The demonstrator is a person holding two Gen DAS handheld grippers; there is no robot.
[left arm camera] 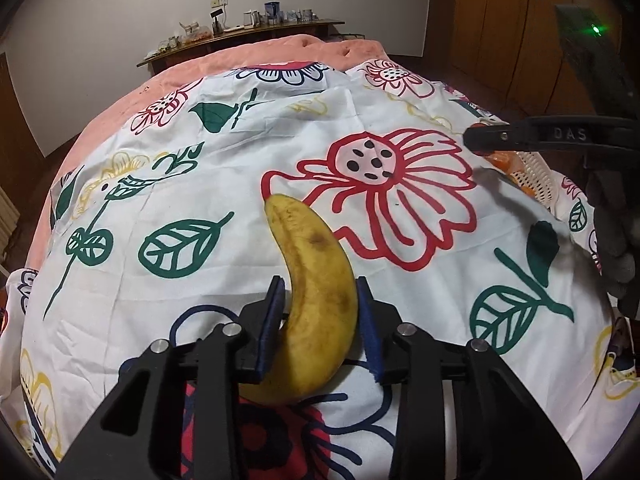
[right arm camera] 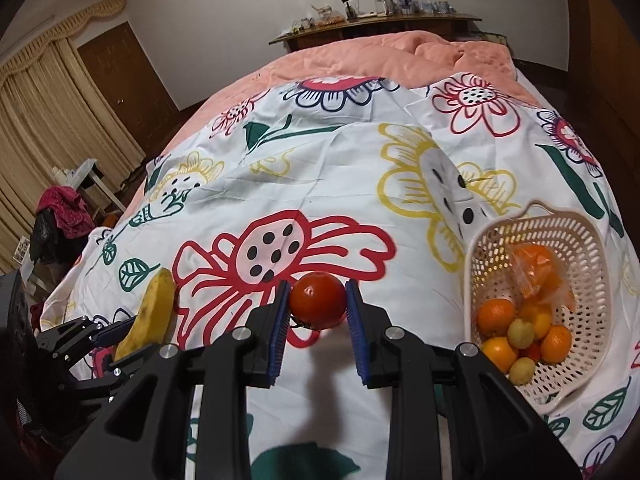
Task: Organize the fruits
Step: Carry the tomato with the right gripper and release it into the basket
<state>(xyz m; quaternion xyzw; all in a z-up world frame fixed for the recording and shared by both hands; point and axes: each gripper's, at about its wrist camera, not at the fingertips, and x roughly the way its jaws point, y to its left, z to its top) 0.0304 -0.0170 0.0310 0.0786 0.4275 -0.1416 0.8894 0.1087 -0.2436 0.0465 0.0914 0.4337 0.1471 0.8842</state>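
Observation:
My left gripper is shut on a yellow banana, which stands between the blue pads above the flowered sheet; it also shows in the right wrist view at the left. My right gripper is shut on a red tomato and holds it above the sheet. A white plastic basket lies to the right, holding several oranges, small yellow-green fruits and a bag of orange fruit. In the left wrist view the right gripper reaches in from the right above the basket.
The flowered sheet covers a bed with a pink quilt. A wooden headboard shelf with small items stands at the far end. A side table with clothes and curtains are at the left.

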